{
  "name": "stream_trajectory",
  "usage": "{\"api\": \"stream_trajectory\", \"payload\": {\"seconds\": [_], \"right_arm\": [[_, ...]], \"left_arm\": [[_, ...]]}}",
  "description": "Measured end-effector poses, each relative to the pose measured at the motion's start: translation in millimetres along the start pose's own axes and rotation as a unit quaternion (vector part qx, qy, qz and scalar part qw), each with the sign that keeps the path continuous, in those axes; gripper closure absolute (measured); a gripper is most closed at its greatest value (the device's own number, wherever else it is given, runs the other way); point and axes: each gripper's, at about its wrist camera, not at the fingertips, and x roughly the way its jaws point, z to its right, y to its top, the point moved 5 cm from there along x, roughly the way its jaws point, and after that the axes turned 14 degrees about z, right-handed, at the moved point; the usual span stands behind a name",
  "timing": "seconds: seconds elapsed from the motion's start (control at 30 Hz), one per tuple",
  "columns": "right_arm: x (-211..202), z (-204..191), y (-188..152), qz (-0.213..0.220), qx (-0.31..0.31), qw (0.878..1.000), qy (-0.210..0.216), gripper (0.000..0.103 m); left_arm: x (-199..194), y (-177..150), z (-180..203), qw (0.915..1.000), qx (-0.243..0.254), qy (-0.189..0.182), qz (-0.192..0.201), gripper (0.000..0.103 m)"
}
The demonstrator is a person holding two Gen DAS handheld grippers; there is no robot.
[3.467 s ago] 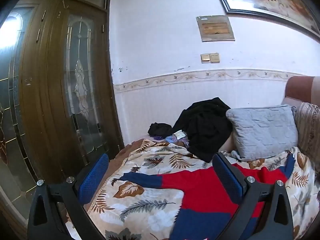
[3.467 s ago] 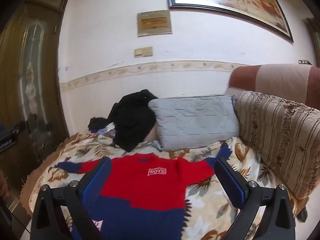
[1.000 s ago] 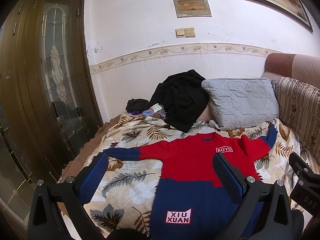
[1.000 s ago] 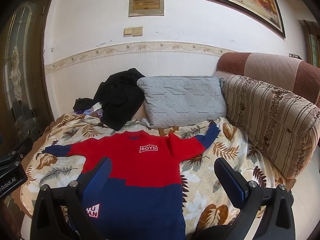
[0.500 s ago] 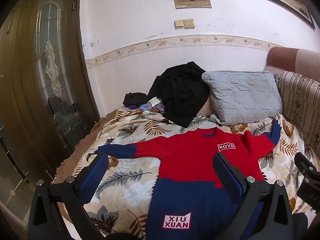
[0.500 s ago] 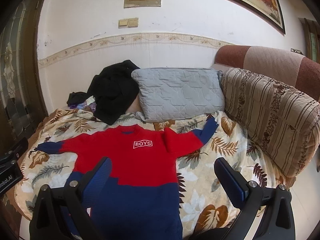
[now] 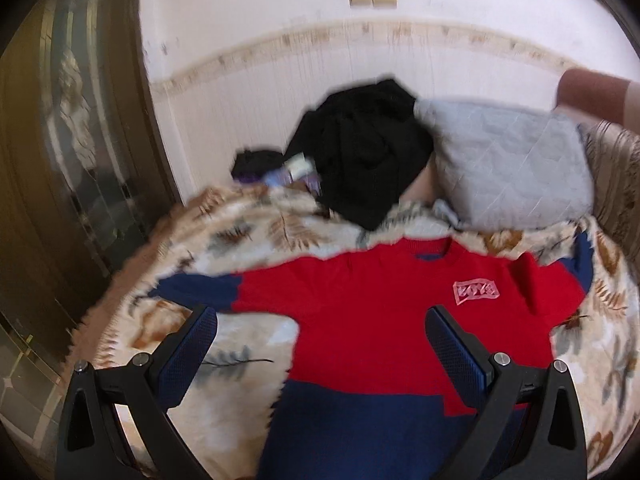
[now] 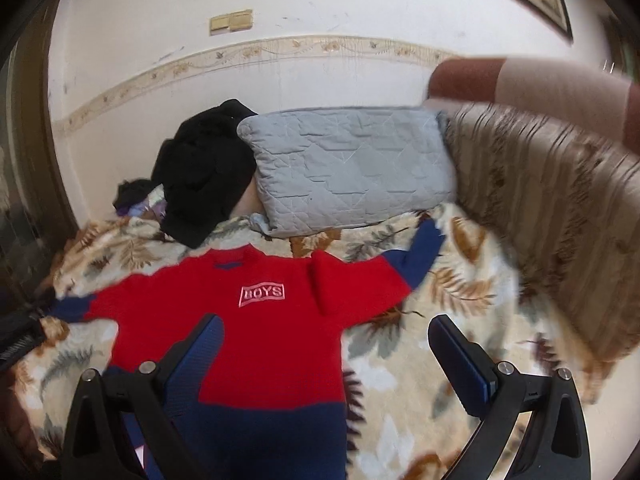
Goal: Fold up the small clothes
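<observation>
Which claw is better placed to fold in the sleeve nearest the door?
Left, probably. The left claw is open with that sleeve just beyond its left finger. The right claw faces the sweater's other side.

A leaf-print blanket [image 8: 460, 292] carries a spread red-and-blue sweater [image 8: 276, 340], grey pillow [image 8: 352, 168], black clothes [image 8: 204, 176].

**A lived-in sitting room at home**

A leaf-patterned blanket [image 8: 460, 292] covers a sofa [image 8: 560, 208], with a grey quilted pillow [image 8: 348, 168] and heaped black clothes [image 7: 360, 160] against a papered wall; a glazed wooden door [image 7: 68, 152] stands alongside.
</observation>
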Motion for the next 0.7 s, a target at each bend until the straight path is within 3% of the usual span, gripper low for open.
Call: {"api": "stream_trajectory", "payload": {"seconds": [0.13,0.2,0.3,0.4,0.47,0.53,0.7], "right_arm": [[56.5,74.8,-5.4,-0.009,0.122,0.992,0.023,0.000],[93.7,122.1,-15.7,-0.020,0.222,0.974,0.032,0.000],[151.4,172.6,-36.7,-0.043,0.360,0.930,0.054,0.000],[195.1,202.6,-37.7,-0.037,0.401,0.914,0.039,0.003],[224.4,223.5,-34.2,-0.034,0.417,0.908,0.024,0.018],[248.3,239.0,-34.8,-0.040,0.430,0.902,-0.004,0.021],[295.8,255.1,-39.1,-0.061,0.420,0.905,-0.036,0.021]], "left_arm": [[71.7,-32.3,14.1,0.9979,-0.004,0.000,-0.064,0.000],[94.7,-47.0,18.5,0.9962,-0.009,-0.001,-0.087,0.000],[115.7,-66.0,21.8,0.9955,-0.004,0.002,-0.095,0.000],[124.2,-72.3,21.8,0.9956,0.016,0.003,-0.092,0.000],[126.4,-70.7,19.5,0.9964,0.017,0.001,-0.083,0.000],[129.2,-67.7,17.6,0.9970,0.015,-0.002,-0.076,0.000],[133.9,-66.1,19.4,0.9974,0.021,0.000,-0.069,0.000]]}}
